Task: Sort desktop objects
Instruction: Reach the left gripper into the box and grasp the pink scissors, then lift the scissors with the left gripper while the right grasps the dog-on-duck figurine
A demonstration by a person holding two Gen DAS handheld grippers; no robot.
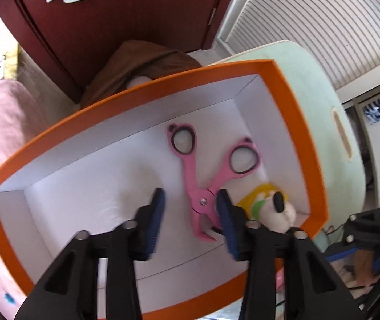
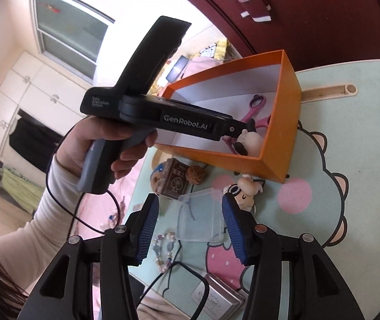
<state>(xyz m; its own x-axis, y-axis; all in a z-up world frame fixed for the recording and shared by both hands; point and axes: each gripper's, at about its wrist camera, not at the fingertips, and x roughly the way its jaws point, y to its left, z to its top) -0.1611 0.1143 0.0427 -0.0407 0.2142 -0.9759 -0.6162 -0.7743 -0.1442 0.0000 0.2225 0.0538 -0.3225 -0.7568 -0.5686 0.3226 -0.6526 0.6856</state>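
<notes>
Now your left hand-held gripper [image 1: 190, 200] hangs open and empty over the orange box [image 1: 291, 101], while your right hand-held gripper [image 2: 190, 208], also open and empty, is nearer the clear case [image 2: 200, 218] lying straight ahead on the desk [image 2: 350, 160].

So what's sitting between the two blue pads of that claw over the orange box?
The pink scissors, lying on the box floor below the open left claw; the left wrist view shows it.

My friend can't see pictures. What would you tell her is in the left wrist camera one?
An open left gripper hangs over an orange box with white insides. Pink scissors lie inside the box with handles spread, beside a small white plush dog on something yellow. The box sits on a pale green table.
</notes>
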